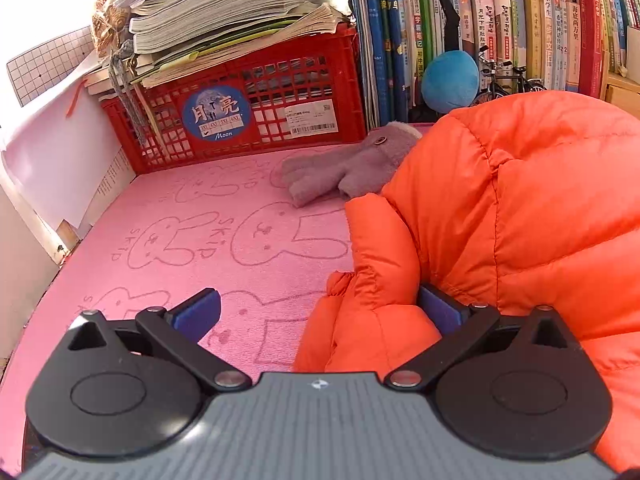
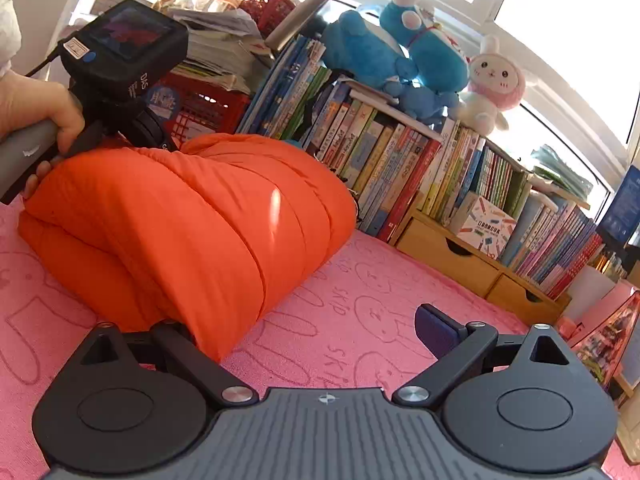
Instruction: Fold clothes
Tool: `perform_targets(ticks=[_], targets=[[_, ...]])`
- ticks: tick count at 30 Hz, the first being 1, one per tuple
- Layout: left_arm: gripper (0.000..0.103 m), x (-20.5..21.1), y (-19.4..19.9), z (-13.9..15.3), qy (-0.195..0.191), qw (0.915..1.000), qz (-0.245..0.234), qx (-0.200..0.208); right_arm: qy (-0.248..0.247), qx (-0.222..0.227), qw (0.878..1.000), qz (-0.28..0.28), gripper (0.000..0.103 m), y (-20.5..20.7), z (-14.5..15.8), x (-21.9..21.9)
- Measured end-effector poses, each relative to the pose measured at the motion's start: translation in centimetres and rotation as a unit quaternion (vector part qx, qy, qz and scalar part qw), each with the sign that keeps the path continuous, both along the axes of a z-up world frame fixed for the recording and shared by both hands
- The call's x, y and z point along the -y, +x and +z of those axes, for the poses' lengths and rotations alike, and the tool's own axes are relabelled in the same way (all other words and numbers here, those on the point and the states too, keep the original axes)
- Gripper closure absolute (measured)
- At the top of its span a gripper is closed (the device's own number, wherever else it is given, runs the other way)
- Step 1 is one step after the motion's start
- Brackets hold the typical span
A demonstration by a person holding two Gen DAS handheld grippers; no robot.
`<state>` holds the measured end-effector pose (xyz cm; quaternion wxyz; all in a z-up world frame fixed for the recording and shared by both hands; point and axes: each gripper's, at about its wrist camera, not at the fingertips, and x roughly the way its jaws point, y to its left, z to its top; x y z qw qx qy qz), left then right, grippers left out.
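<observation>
An orange puffer jacket (image 1: 520, 208) lies bundled in thick folds on the pink rabbit-print cloth (image 1: 200, 240). My left gripper (image 1: 320, 304) stands open at the jacket's left edge. A puffy fold (image 1: 372, 300) lies between its fingers, and the right blue pad (image 1: 440, 312) is tucked against the jacket. In the right wrist view the jacket (image 2: 192, 216) is a rounded bundle. A hand (image 2: 36, 108) holds the left tool's camera housing (image 2: 120, 40) against its far side. My right gripper (image 2: 300, 320) is open at the bundle's near corner, with its left finger hidden under the fabric.
A grey knit glove (image 1: 344, 168) lies behind the jacket. A red crate (image 1: 248, 112) stacked with papers stands at the back left. Rows of books (image 2: 400, 160), wooden drawers (image 2: 452, 256) and plush toys (image 2: 492, 76) line the back and right.
</observation>
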<state>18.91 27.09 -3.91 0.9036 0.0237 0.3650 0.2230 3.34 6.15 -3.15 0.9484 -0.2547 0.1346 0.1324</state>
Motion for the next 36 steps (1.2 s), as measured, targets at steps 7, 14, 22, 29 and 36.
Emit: perform_targets(ticks=[7,14,22,29,36], targets=[[0.0,-0.2,0.0,-0.4,0.005,1.0,0.002,0.005,0.018,-0.016,1.0,0.015,0.019,2.3,-0.3,-4.2],[0.0,0.2,-0.1,-1.1,0.012,0.9997,-0.001,0.022,-0.016,-0.012,1.0,0.023,0.025,3.6,-1.2,1.1],[0.0,0.1,-0.3,-1.2,-0.01,0.9993,0.019,0.031,-0.033,-0.001,0.999,0.033,0.026,3.8,-1.7,2.1],[0.0,0.0,-0.4,-1.1,-0.016,0.999,0.024,0.035,-0.029,-0.024,0.999,0.036,0.076,4.1,-2.2,-1.2],[0.0,0.6,0.1,-0.3,0.012,0.9999,0.007,0.007,-0.055,-0.054,0.993,0.09,0.086,3.8,-2.1,1.2]])
